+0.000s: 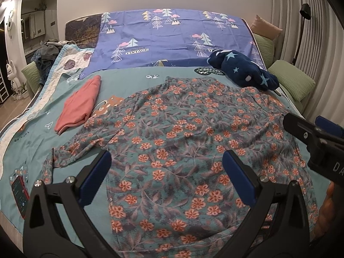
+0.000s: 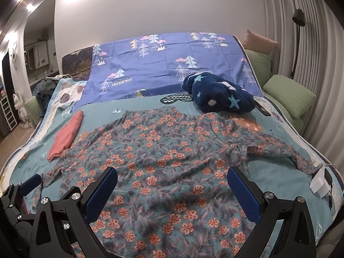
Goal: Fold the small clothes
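Your left tool (image 1: 166, 161) and right tool (image 2: 172, 179) both hang released over the teal floral-print fabric garment (image 2: 167, 163), spread flat on the bed (image 1: 32, 150) beside a folded pink cloth (image 1: 78, 105)

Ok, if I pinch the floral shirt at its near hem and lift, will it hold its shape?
Probably not. The floral shirt lies rumpled, with soft creases, so it looks thin and floppy and should drape from the pinch. Its sleeve trails sideways and would likely drag. Both the left gripper and right gripper are open, so lifting two points seems safer.
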The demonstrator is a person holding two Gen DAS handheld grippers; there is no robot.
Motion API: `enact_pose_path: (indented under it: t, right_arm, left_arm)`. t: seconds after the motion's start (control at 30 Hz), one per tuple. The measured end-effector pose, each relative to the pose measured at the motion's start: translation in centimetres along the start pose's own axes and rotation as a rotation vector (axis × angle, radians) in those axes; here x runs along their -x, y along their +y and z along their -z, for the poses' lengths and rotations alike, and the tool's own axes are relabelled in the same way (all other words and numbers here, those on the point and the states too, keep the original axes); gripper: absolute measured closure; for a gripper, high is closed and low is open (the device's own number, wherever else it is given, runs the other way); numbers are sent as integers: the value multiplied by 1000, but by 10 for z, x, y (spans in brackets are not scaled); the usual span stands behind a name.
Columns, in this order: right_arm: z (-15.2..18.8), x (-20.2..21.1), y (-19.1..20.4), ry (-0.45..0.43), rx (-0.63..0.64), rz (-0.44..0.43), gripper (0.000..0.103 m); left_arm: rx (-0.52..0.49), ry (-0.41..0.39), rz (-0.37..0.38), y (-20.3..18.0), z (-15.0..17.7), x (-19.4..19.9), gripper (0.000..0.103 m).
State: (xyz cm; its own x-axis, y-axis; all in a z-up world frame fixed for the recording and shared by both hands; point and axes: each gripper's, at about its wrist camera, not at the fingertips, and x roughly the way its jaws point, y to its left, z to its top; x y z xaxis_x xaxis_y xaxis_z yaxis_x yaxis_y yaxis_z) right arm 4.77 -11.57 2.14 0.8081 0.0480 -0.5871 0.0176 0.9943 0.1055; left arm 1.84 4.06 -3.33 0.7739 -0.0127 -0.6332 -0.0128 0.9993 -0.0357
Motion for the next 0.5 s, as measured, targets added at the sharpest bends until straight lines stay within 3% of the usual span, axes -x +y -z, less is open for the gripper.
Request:
enact_pose_path:
  t: [0.5]
  right_arm:
    - [0, -11, 16, 39, 65, 10, 0]
  left_arm:
    - [10, 9, -3, 12, 1, -6, 0]
